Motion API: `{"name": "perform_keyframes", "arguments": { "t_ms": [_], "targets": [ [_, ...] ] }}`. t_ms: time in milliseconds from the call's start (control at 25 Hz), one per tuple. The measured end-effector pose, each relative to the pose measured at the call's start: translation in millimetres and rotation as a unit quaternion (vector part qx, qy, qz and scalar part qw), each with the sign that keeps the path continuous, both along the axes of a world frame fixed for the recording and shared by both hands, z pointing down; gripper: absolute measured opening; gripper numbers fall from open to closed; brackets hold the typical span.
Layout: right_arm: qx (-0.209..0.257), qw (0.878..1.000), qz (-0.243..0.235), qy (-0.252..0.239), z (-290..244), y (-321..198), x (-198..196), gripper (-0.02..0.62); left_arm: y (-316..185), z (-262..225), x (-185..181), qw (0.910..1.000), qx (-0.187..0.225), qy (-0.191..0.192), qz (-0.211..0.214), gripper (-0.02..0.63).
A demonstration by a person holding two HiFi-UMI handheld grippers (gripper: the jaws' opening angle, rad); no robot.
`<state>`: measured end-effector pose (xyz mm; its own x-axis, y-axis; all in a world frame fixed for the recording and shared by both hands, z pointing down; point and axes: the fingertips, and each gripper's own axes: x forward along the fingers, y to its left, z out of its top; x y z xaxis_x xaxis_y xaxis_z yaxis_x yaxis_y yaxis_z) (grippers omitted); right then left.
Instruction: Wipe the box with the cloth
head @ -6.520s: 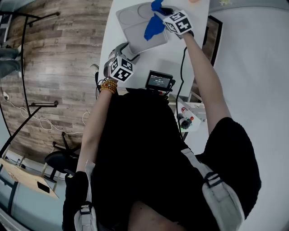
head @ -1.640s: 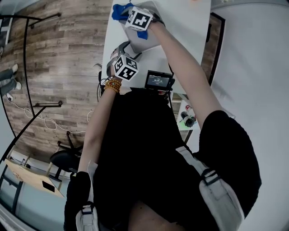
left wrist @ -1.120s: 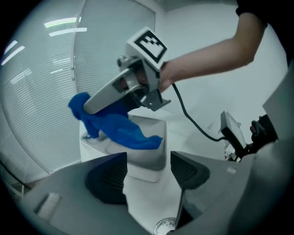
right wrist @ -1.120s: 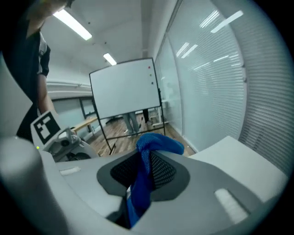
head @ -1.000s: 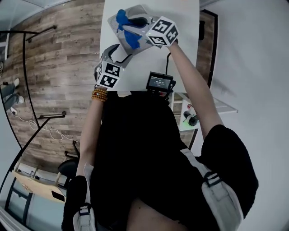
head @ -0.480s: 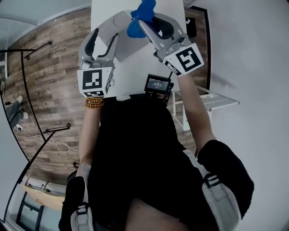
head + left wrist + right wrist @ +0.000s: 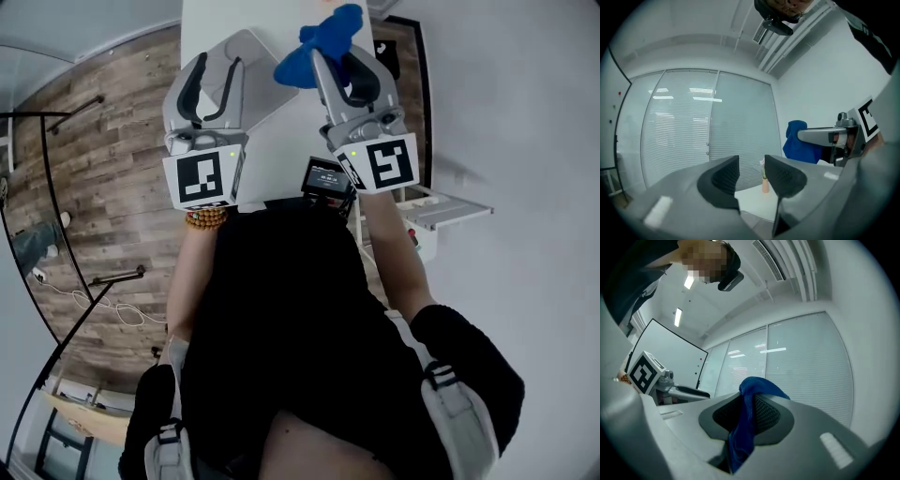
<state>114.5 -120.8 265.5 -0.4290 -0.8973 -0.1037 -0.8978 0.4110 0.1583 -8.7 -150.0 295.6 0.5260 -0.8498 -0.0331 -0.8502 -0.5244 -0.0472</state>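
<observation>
**Blue cloth pinched in the right hand-held gripper**

The right hand-held gripper (image 7: 746, 414) is clamped on a bunched blue cloth (image 7: 742, 437), which sticks up above its jaws and hangs down below them. The left hand-held gripper (image 7: 752, 174) is empty, with only a narrow gap between its jaws. Both are raised side by side. The grey box (image 7: 255, 67) lies on the white surface (image 7: 281, 141), beyond the left one.

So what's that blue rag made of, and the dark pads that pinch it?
The blue cloth looks like soft woven or knitted fabric, perhaps microfibre: it droops in folds and shows a fine weave. The pads of the right gripper look like matte black rubber or plastic, with a ribbed grid texture.
</observation>
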Motion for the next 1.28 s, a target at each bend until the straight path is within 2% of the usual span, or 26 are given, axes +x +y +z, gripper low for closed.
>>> {"name": "perform_keyframes", "arguments": {
  "t_ms": [200, 360, 560, 880, 1280],
  "targets": [
    [-0.014, 0.999, 0.043, -0.003, 4, 11, 21, 0.089, 11, -5, 12, 0.9999, 0.006, 0.006, 0.007, 0.140],
    [-0.015, 0.998, 0.055, -0.006, 6, 26, 38, 0.087, 20, 1, 23, 0.9998, 0.004, -0.020, -0.008, 0.124],
    [-0.018, 0.998, 0.054, 0.001, 9, 26, 36, 0.087, 15, 16, 18, 0.9986, -0.023, -0.040, -0.025, 0.081],
    [-0.024, 0.999, 0.048, 0.007, 13, 25, 27, 0.087, 15, 19, 15, 0.9985, -0.027, -0.039, -0.028, 0.009],
    [-0.036, 0.998, 0.040, 0.018, 18, 28, 19, 0.083, 20, 21, 19, 0.9986, -0.032, -0.038, -0.017, 0.000]
  ]
}}
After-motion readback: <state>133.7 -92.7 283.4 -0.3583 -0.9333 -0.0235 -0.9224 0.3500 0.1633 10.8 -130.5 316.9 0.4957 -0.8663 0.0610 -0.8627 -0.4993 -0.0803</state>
